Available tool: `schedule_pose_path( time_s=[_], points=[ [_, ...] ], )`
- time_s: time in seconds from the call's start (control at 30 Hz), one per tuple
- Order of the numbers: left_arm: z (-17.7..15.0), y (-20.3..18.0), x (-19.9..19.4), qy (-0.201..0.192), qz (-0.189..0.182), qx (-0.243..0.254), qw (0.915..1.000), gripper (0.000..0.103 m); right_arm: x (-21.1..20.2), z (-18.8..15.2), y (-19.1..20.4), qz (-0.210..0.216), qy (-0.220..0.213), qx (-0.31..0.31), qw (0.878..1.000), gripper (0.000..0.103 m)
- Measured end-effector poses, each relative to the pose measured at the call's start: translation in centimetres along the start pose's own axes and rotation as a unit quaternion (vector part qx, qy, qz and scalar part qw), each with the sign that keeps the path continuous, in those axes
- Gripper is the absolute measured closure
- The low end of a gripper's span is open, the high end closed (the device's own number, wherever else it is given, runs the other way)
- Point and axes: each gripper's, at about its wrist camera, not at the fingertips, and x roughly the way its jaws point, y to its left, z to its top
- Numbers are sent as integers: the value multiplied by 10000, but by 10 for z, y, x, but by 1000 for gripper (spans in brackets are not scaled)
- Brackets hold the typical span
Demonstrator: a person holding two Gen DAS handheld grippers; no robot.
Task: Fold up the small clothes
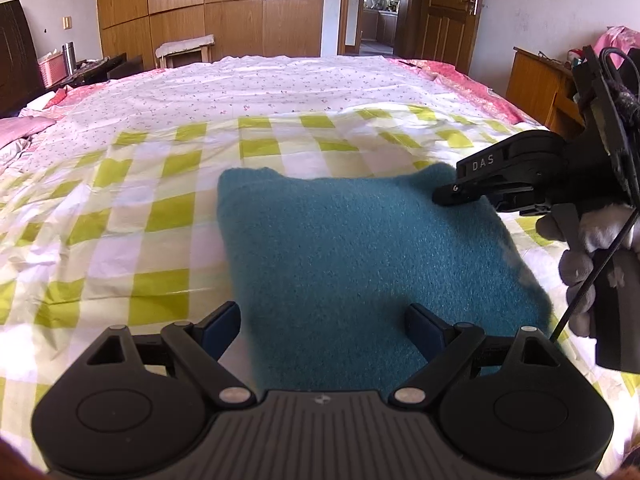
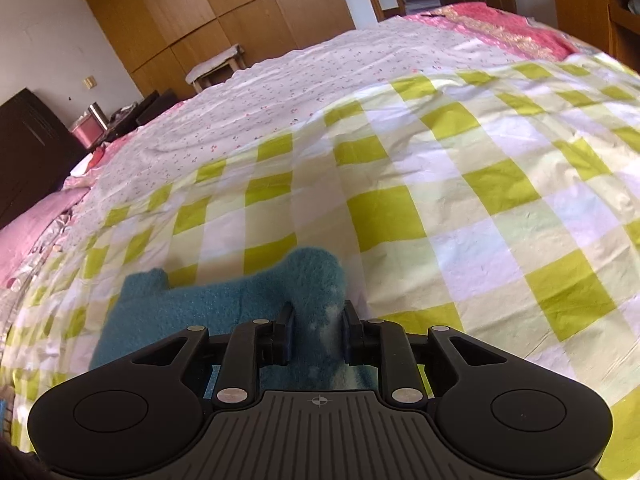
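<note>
A teal fuzzy garment [image 1: 360, 248] lies folded flat on the green-and-white checked sheet [image 1: 160, 216]. My left gripper [image 1: 322, 326] is open over its near edge, holding nothing. My right gripper [image 1: 456, 194] sits at the garment's far right corner. In the right wrist view, my right gripper [image 2: 318, 330] has its fingers closed in on a raised bunch of the teal garment [image 2: 316, 276], which sticks up between them; the rest of the garment lies to the left.
The bed carries a floral white sheet [image 1: 260, 84] farther back and pink bedding [image 1: 460, 74] at the edges. A wooden wardrobe [image 1: 208, 4], a stool [image 1: 184, 50], an open door [image 1: 448, 8] and a bedside cabinet [image 1: 536, 80] stand around the bed.
</note>
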Motion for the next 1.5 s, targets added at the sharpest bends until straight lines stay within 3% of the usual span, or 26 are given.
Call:
schedule_pose_path(
  time_s=[0.17, 0.3, 0.4, 0.57, 0.67, 0.8, 1.0, 1.03, 1.17, 1.23, 1.33, 1.43, 1.5],
  points=[
    [-3, 3, -6, -53, 32, -28, 10000, 8, -15, -2, 2, -58, -205, -74, 9997, 84],
    [-4, 1, -2, 28, 19, 50, 10000, 8, -2, -6, -6, -210, -93, 74, 9997, 83],
    [-3, -1, -7, 4, 25, 103, 9999, 8, -7, -5, -1, -226, -21, 8, 9997, 73],
    [-7, 1, -14, -10, 6, 115, 9999, 9, -51, -12, 3, -42, -236, -306, 9992, 68],
    [-14, 6, -26, -91, -56, 75, 9999, 9, -86, -34, -3, 301, -193, -334, 9988, 63],
    [-25, 14, -46, -140, -122, 103, 9998, 9, -126, -79, -12, 451, 59, -562, 9974, 58],
    [-42, 13, -55, -86, -36, 156, 9998, 9, -128, -125, -21, 699, 546, -507, 9948, 57],
    [-43, 11, -53, -38, -13, 184, 9998, 9, -121, -130, -20, 693, 613, -555, 9942, 59],
    [-44, 2, -54, -21, 29, 355, 9994, 9, -113, -126, -32, 883, 689, -111, 9936, 86],
    [-42, -2, -59, -133, 12, 448, 9989, 9, -134, -121, -42, 1083, 399, 32, 9933, 89],
    [-41, -9, -58, -193, -26, 572, 9982, 9, -157, -123, -54, 1011, 15, 100, 9948, 95],
    [-47, -16, -38, 37, -37, 757, 9971, 8, -130, -132, -71, 665, 280, 428, 9965, 96],
    [-52, -15, -27, 187, 5, 684, 9975, 7, -122, -137, -72, 678, 280, 487, 9961, 96]
  ],
)
